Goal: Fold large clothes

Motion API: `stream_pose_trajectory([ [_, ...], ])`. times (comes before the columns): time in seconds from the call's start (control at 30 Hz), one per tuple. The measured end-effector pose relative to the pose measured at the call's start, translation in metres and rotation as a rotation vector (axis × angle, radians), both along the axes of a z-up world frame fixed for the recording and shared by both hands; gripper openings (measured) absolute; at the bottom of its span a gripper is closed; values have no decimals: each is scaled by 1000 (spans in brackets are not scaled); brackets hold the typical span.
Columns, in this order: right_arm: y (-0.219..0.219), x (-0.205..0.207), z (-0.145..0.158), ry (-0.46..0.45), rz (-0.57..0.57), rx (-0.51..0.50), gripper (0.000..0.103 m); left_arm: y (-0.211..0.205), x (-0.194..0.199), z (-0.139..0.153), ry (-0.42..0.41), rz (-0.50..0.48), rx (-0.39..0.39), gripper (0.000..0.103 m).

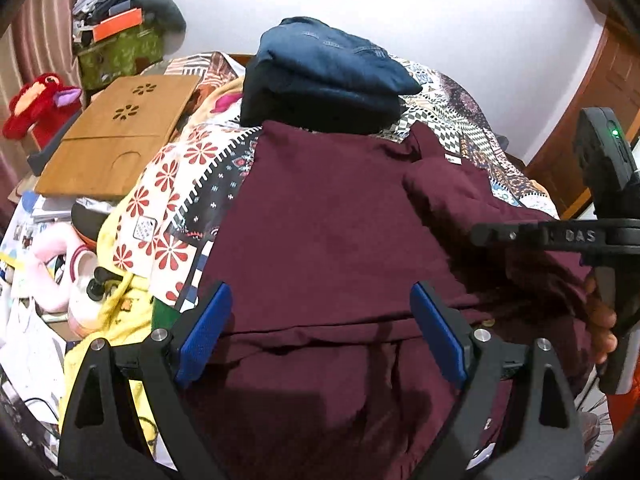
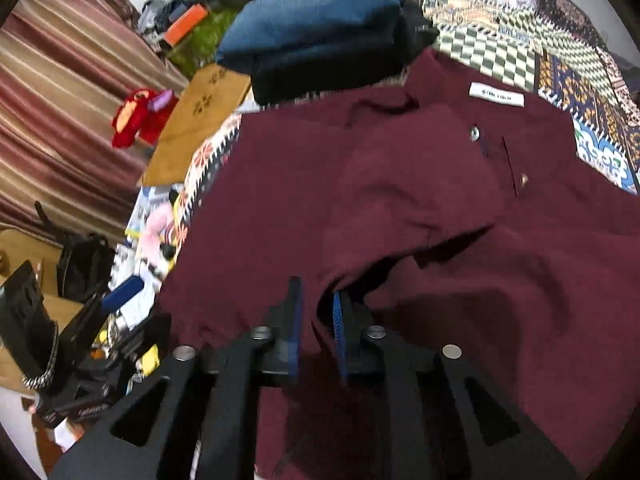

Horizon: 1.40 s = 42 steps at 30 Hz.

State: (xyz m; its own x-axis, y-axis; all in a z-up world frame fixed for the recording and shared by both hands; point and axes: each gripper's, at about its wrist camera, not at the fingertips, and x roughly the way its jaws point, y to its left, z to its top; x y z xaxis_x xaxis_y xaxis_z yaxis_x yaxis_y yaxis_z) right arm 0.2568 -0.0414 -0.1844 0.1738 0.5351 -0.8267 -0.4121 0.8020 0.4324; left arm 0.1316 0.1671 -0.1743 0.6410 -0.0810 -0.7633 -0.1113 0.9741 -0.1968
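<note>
Black frames, silver screws, blue-padded left gripper point(image 1: 322, 330) and right gripper point(image 2: 318, 330); "DAS" marking, perhaps partial.

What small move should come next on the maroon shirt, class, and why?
Probably bring the left hand-held gripper, open above the maroon shirt, down to pinch the near hem. The right hand-held gripper stands narrowly parted at a raised fold, and the shirt lies only partly folded before the folded jeans.

Maroon shirt point(image 1: 320, 216), blue jeans point(image 1: 332, 60), multicoloured patchwork bedspread point(image 1: 172, 184).
</note>
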Motion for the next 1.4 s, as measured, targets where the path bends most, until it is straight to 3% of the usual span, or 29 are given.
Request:
stream_pose_trajectory([
  [0.1, -11, -14, 26, -80, 26, -3, 24, -8, 4, 3, -8, -15, 1, 91],
  [0.23, -46, -27, 68, -247, -13, 6, 47, -31, 16, 16, -34, -69, 29, 91],
  [0.33, -78, -36, 92, -390, -82, -18, 53, -53, 30, 29, -57, -123, 68, 91],
  [0.47, -120, -40, 104, -483, -170, -78, 56, -87, 53, 43, -75, -217, 131, 92],
  [0.63, -181, -39, 85, -453, -317, -144, 57, -131, 89, 36, -30, -324, 262, 95],
  [0.77, -221, -44, 52, -375, -408, -214, 57, -156, 117, 16, 26, -391, 314, 95],
  [0.93, -255, -58, 21, -301, -487, -238, 57, -170, 148, -26, 172, -455, 420, 95],
  [1.1, -271, -65, -1, -251, -539, -202, 58, -171, 167, -47, 240, -449, 422, 95],
  [1.2, -272, -66, -8, -242, -566, -198, 69, -173, 179, -47, 219, -417, 444, 77],
  [1.27, -276, -66, -9, -239, -568, -190, 69, -171, 181, -41, 190, -402, 446, 58],
  [1.3, -278, -67, -9, -237, -561, -188, 69, -167, 180, -35, 166, -383, 458, 40],
  [1.4, -278, -62, -2, -237, -543, -200, 69, -142, 176, -10, 109, -346, 357, 33],
])
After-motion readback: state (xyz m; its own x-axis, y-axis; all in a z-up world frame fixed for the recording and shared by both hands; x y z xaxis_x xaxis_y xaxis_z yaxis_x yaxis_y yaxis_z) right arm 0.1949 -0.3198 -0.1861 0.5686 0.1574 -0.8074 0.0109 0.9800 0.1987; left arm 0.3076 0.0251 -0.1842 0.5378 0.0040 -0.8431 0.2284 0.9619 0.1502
